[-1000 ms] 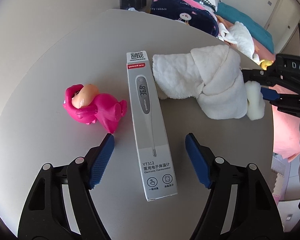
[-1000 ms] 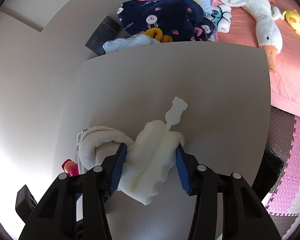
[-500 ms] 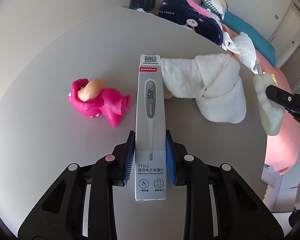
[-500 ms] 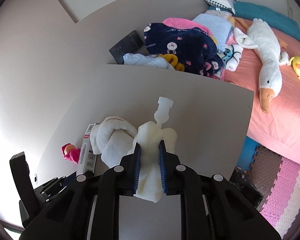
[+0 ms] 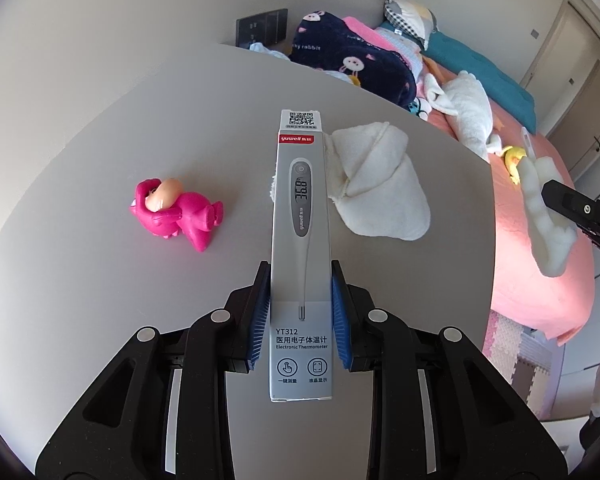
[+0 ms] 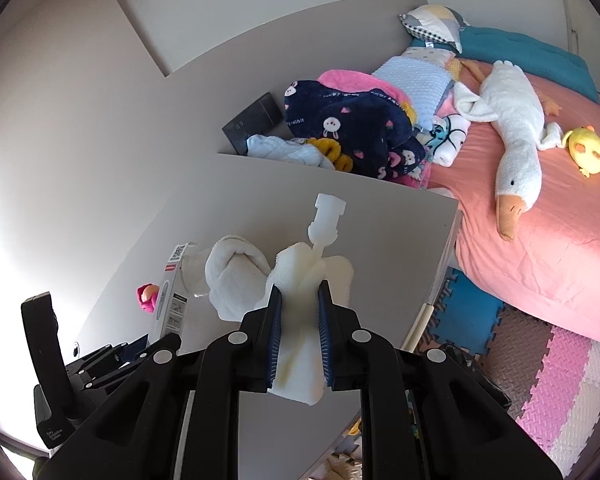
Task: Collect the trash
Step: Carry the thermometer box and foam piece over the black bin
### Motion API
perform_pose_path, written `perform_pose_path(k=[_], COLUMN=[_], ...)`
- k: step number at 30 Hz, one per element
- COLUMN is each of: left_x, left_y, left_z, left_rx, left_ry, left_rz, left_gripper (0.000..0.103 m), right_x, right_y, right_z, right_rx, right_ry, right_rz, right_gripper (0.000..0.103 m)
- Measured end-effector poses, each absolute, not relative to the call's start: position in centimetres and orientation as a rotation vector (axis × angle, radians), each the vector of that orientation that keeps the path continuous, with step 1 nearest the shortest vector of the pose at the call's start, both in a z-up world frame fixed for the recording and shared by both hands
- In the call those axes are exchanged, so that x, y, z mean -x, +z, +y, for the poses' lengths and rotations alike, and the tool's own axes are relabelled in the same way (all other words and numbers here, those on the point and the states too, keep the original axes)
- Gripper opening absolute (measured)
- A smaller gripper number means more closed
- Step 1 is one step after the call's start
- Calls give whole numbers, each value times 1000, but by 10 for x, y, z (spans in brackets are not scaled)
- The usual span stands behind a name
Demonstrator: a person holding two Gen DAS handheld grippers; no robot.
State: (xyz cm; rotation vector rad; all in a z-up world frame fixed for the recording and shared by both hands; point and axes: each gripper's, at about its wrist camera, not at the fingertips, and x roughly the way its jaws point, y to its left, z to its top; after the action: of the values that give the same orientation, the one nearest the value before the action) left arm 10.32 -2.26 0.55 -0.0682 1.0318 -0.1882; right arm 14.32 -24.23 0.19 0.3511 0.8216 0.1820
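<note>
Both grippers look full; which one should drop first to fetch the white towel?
Probably right: the right gripper, shut on foam, sits just beside the towel; the left gripper holds the thermometer box.

A glossy pink plastic toy figure [image 5: 175, 213] lies at nine o'clock on the grey desk [image 5: 100, 272]. A folded white fleece cloth [image 5: 380, 184] rests at two o'clock, well apart.

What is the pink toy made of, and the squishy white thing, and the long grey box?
The pink toy looks like smooth, glossy plastic or rubber: light shines off it. The white thing in the right tool looks like soft matte foam: it dents between the pads. The thermometer box in the left tool looks like printed cardboard, with crisp folded edges.
</note>
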Motion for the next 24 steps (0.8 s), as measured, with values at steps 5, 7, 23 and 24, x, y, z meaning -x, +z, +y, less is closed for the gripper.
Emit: perform_pose_path(k=[5,7,23,24], left_x=[-97,-97,-81,-81], left_y=[17,20,35,36], left_z=[-37,-47,-120,-125], left_rx=[48,40,-39,-43], left_ry=[-216,-230,-373,-383], left_rz=[1004,995,963,962], left_gripper=[28,28,28,28], right_x=[-128,-122,-70,-67], right_y=[5,5,5,5], right_z=[-260,-267,-329,-333], right_rx=[-364,-371,-418,-423], right_ry=[160,148,45,38], right_rz=[805,800,763,761], right_gripper=[19,19,19,19])
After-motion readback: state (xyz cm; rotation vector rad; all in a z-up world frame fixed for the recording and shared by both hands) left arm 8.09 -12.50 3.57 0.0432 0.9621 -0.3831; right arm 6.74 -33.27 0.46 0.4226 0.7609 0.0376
